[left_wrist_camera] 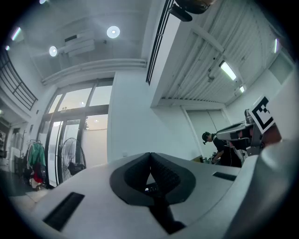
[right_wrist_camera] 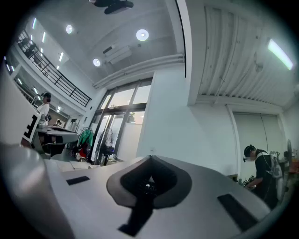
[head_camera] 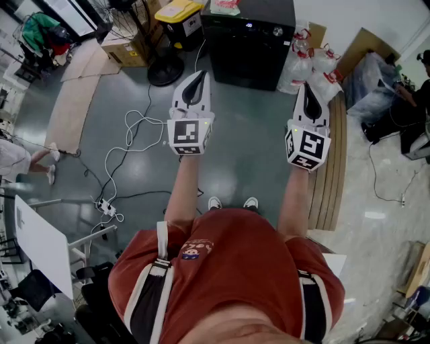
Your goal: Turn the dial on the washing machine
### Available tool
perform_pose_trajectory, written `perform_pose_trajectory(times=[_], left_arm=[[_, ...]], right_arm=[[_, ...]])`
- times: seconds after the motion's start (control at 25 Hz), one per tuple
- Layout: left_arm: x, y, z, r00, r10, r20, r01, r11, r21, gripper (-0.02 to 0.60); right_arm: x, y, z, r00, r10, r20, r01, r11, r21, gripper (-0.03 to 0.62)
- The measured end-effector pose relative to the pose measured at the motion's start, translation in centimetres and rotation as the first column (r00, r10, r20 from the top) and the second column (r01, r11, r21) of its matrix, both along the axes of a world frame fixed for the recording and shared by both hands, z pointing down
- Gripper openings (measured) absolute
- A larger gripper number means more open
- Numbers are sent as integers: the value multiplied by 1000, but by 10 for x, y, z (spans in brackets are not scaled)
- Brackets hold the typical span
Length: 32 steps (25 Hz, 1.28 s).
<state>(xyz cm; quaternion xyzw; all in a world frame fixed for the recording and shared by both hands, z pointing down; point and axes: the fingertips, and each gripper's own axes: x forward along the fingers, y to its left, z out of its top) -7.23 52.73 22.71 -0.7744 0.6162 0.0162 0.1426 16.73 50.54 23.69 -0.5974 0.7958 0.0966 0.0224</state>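
Washing machine (head_camera: pixel 248 40), black, stands on the grey floor (head_camera: pixel 248 168) beside a yellow-lidded box (head_camera: pixel 180 13). Left tool (head_camera: pixel 199 74) and right tool (head_camera: pixel 308 87) are both clenched, empty

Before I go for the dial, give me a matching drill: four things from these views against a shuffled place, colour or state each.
Things:
1. washing machine
2. yellow-lidded box
3. white cable
4. left gripper

Descriptions:
A. jaws together, nothing between them
B. black, farthest ahead
C. looped on the floor, left of the left gripper
D. just left of the washing machine in the head view

Pairs: 1-B; 2-D; 3-C; 4-A
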Motion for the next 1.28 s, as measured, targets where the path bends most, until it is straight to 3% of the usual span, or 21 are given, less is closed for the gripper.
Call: perform_pose_trajectory(times=[0.88, 1.28], left_arm=[[124, -38, 24, 1000, -29, -10, 29, 999, -44, 9], [126, -61, 42, 1000, -10, 5, 10, 999, -53, 9]], right_arm=[[131, -46, 28, 999, 4, 45, -3, 1000, -19, 9], [121, -72, 46, 999, -3, 45, 5, 999, -34, 9]])
